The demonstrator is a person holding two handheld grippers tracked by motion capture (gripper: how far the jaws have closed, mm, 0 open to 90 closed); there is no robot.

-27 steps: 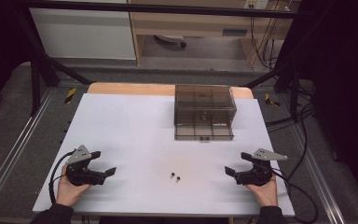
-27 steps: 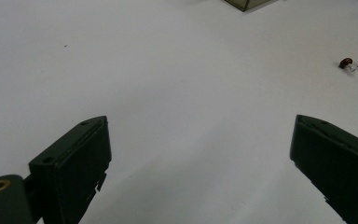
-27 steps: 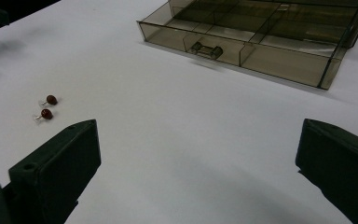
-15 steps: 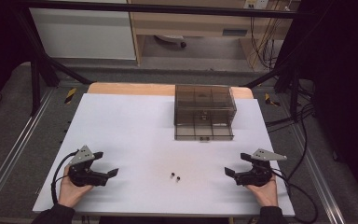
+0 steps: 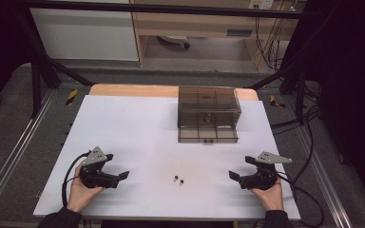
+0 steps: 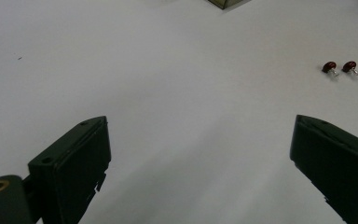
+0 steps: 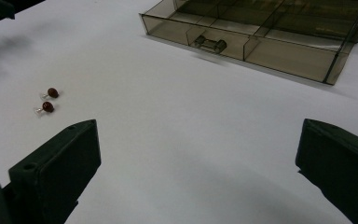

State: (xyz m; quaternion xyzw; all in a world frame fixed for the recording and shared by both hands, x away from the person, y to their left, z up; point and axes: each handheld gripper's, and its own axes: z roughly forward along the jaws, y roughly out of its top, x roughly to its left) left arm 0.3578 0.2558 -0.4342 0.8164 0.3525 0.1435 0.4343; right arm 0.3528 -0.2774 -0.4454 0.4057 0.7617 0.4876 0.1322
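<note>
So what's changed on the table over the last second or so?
The left tongs slid a little toward the table's middle, nearer the two small red parts, with the jaws open and holding nothing. The right tongs stayed put, also open. The red parts and the clear drawer box have not moved, and nothing was picked up or let go.

The high view looks forward and down over the whole white table (image 5: 138, 128). Each gripper view sits low and close to the tabletop, facing inward across it. All three share the two small brown parts (image 5: 178, 180) (image 6: 339, 68) (image 7: 48, 100).
</note>
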